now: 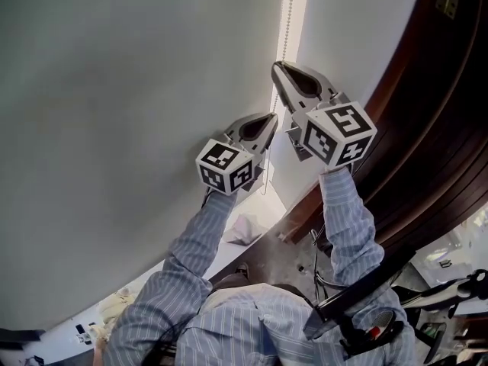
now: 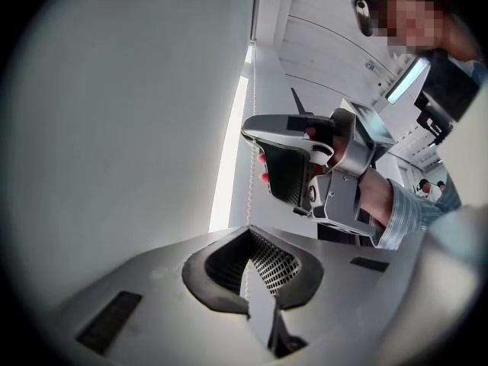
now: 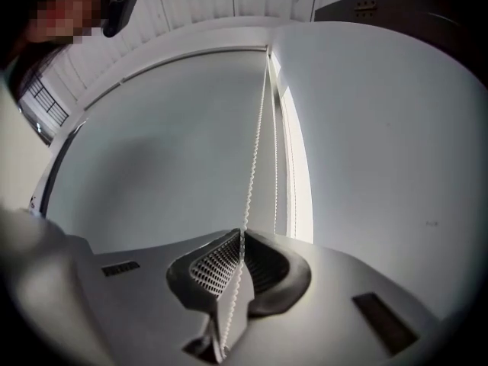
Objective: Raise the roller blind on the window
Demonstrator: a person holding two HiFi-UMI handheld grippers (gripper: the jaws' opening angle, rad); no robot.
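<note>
The grey roller blind (image 1: 114, 113) fills the left of the head view and hangs down over the window, with a bright strip of daylight (image 1: 293, 14) along its right edge. A white bead chain (image 1: 285, 21) hangs in that strip. My right gripper (image 1: 277, 69) is the higher one and is shut on the bead chain (image 3: 255, 143), which runs up to the blind's top corner. Just below it, my left gripper (image 1: 270, 120) is shut on the same chain (image 2: 249, 170). In the left gripper view, the right gripper (image 2: 293, 162) is close above the left gripper (image 2: 248, 233).
A dark wooden panel (image 1: 438, 120) rises at the right. A pale wall section (image 1: 343, 29) stands between it and the daylight strip. Below lies a white sill (image 1: 229, 254) with a crumpled white thing (image 1: 245, 229), and cables and gear (image 1: 450, 296) lie at the lower right.
</note>
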